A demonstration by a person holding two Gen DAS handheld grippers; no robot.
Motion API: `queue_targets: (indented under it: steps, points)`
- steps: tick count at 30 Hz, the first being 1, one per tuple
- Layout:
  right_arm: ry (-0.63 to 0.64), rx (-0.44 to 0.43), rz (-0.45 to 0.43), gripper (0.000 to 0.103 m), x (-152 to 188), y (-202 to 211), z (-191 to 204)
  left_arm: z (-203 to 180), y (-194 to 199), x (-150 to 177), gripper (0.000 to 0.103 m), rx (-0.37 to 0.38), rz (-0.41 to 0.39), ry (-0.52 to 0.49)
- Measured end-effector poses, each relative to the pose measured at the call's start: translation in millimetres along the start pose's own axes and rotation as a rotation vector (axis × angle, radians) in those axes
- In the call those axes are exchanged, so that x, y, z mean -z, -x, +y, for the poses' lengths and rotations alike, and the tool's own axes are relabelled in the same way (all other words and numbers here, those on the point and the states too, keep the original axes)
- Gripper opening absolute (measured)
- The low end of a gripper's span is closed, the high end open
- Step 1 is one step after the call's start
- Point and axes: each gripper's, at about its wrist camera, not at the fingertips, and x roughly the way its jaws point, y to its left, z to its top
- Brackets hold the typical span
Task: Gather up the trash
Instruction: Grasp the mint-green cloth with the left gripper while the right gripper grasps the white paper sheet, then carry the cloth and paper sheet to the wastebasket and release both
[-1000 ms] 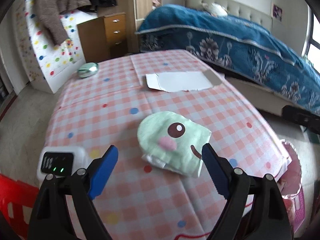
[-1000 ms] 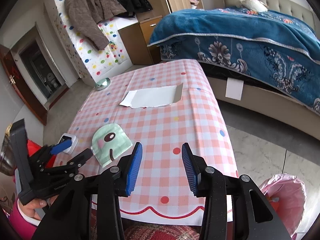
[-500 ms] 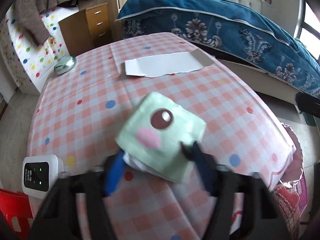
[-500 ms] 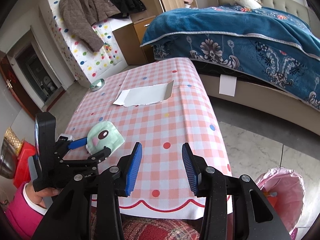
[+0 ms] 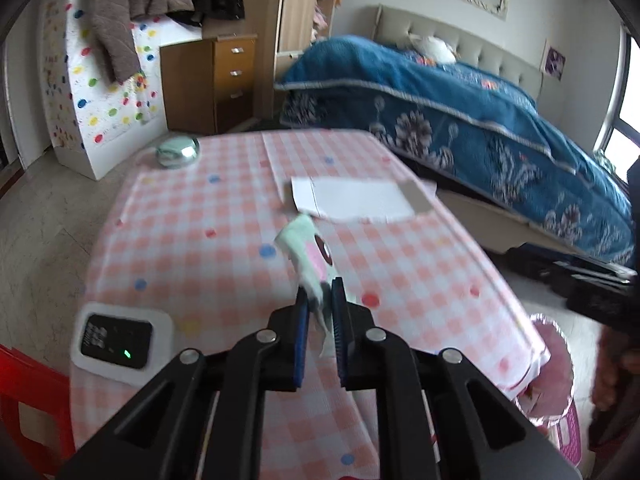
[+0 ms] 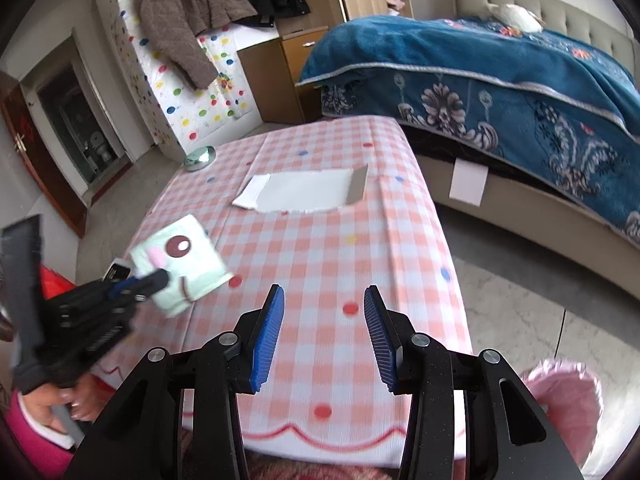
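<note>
- Two grippers in play over a pink checked table (image 6: 332, 240).
- Left gripper (image 5: 320, 300): blue pads just closed in, now clamped on the near edge of a pale green tissue pack (image 5: 310, 256) with a cartoon face.
- Pack lifted clear of the cloth — seen from the right wrist (image 6: 180, 262), held out over the table's left side, tilted, face toward the camera.
- Seen edge-on from the left wrist, sticking up and away from the pads.
- Right gripper (image 6: 323, 320): fingers apart, nothing between them, hovering above the near edge of the table.
- Flat white cardboard sheet (image 6: 300, 194) lying further up the table, one brown flap raised at its right end.
- Shiny round green thing (image 5: 178, 151) at the far left corner.
- White gadget with a dark screen (image 5: 120, 342) near the left edge, small green light on.
- Pink-lined bin (image 6: 568, 404) on the floor at the table's near right corner — well apart from the pack.
- Hand in a pink sleeve (image 6: 52, 404) gripping the left tool's handle, low left.
- Blue patterned bed (image 6: 500, 72) behind; red stool (image 5: 24, 400) beside the table, left.
</note>
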Motion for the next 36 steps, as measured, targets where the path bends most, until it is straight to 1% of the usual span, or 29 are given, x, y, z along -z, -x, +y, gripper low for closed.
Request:
queue_targets:
  steps: [4, 5, 7, 9, 10, 15, 21, 24, 25, 26, 27, 28, 29, 31, 33, 35, 36]
  points:
    - [-0.007, -0.015, -0.002, 0.041, -22, -22, -5, 7, 5, -14, 0.008, -0.011, -0.047, 0.024]
    - [-0.008, -0.013, 0.001, 0.038, -29, -31, -7, 8, 4, -17, 0.008, -0.013, -0.053, 0.025]
    - [-0.009, -0.011, 0.006, 0.028, -37, -41, -10, 10, -1, -20, 0.007, -0.014, -0.053, 0.026]
    - [-0.008, 0.0, 0.014, 0.026, -48, -53, -11, 12, -8, -23, 0.007, -0.013, -0.051, 0.027]
    - [-0.004, 0.02, 0.021, 0.025, -55, -65, -14, 14, -11, -23, 0.007, -0.013, -0.048, 0.029]
    - [-0.019, 0.043, 0.047, 0.025, -68, -88, -18, 21, -27, -19, 0.007, -0.018, -0.024, 0.043]
    - [-0.034, 0.038, 0.09, 0.025, -78, -116, -30, 27, -30, -14, 0.007, -0.024, -0.024, 0.059]
    - [-0.037, 0.039, 0.088, 0.025, -78, -122, -33, 28, -30, -12, 0.007, -0.032, -0.022, 0.062]
    - [-0.037, 0.04, 0.087, 0.024, -77, -123, -32, 28, -30, -12, 0.007, -0.037, -0.019, 0.064]
    - [-0.045, 0.009, 0.097, 0.023, -74, -121, -30, 28, -29, -11, 0.007, -0.038, -0.017, 0.066]
    - [-0.044, 0.01, 0.097, 0.016, -73, -123, -30, 28, -28, -10, 0.007, -0.04, -0.016, 0.067]
    - [-0.033, 0.0, 0.091, 0.012, -70, -117, -27, 27, -27, -9, 0.007, -0.043, -0.015, 0.066]
    - [-0.032, -0.001, 0.089, 0.011, -70, -116, -27, 27, -26, -8, 0.007, -0.044, -0.014, 0.067]
    - [-0.031, -0.029, 0.052, 0.004, -66, -97, -22, 26, -22, -5, 0.007, -0.041, -0.009, 0.076]
    - [-0.039, -0.043, 0.025, 0.0, -63, -83, -21, 26, -17, -1, 0.007, -0.035, -0.009, 0.086]
    - [-0.058, -0.059, -0.023, 0.0, -55, -51, -21, 25, -6, 3, 0.007, -0.035, -0.019, 0.088]
    - [-0.064, -0.058, -0.031, 0.0, -54, -47, -20, 25, -3, 4, 0.007, -0.034, -0.023, 0.087]
